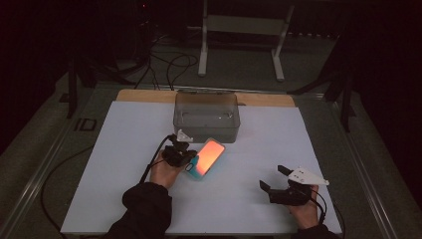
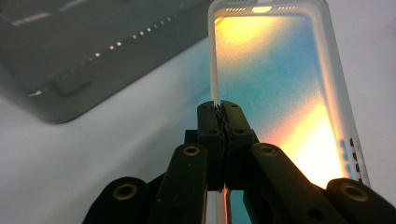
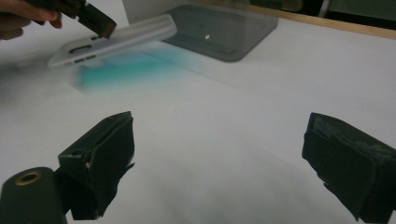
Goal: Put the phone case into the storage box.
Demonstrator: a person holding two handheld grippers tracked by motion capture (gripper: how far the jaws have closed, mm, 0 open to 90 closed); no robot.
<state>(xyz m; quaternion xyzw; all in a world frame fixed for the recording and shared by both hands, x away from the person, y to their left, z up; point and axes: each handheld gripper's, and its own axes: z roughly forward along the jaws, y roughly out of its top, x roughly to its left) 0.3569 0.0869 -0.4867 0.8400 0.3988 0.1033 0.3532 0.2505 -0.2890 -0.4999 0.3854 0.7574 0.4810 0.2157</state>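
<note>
One phone case (image 1: 208,157), one grey plastic box (image 1: 206,117) on desk (image 1: 124,149). Left gripper (image 2: 219,109) fingers clamp case edge. Right gripper (image 3: 219,163) fingers spread, empty.

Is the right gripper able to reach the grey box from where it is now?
Probably yes. The right gripper is open and holds nothing, and bare white table lies between it and the grey box. The phone case sits off to the left.
</note>
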